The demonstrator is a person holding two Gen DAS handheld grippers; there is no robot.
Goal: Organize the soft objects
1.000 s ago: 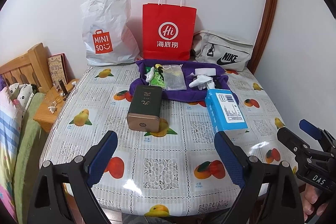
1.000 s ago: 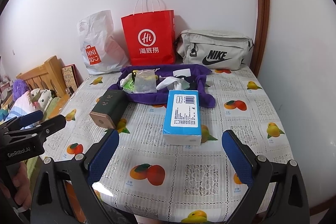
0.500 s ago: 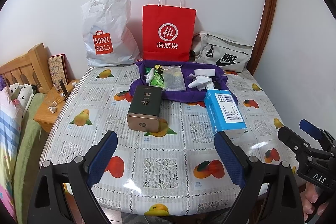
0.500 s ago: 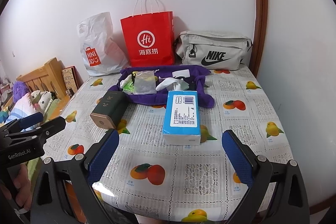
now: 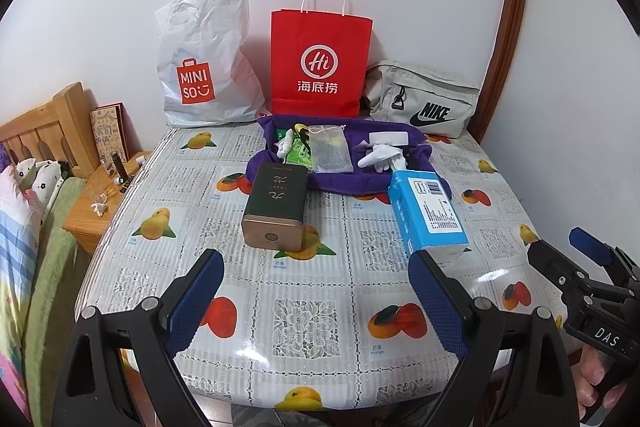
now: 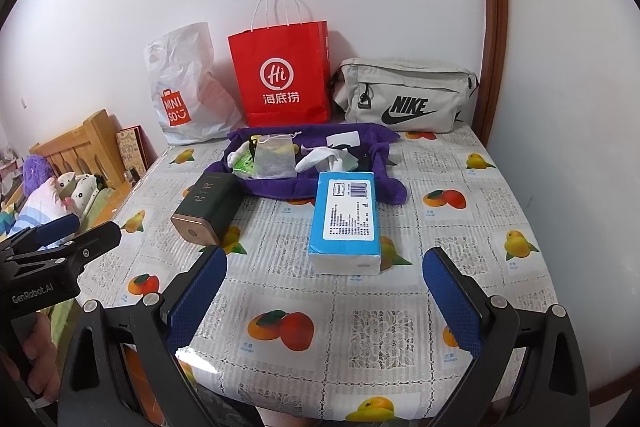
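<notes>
Both cameras sit at the near edge of the tabletop (image 5: 320, 307), raised above it and tilted down, facing the far wall. The left wrist view looks from left of centre, its own left hand-held gripper (image 5: 316, 299) framing the bottom, with the right hand-held gripper (image 5: 568, 259) showing at its right edge. The right wrist view looks from further right, its own fingers at the bottom and the left hand-held gripper at its left edge. Both stand well back from the things on the tabletop. They share nearly the whole tabletop: the purple cloth (image 6: 280, 183), the blue box (image 6: 346, 215), the dark green box (image 5: 276, 203), the red paper bag (image 5: 320, 63) and the grey bag (image 6: 404, 95) at the far wall.
</notes>
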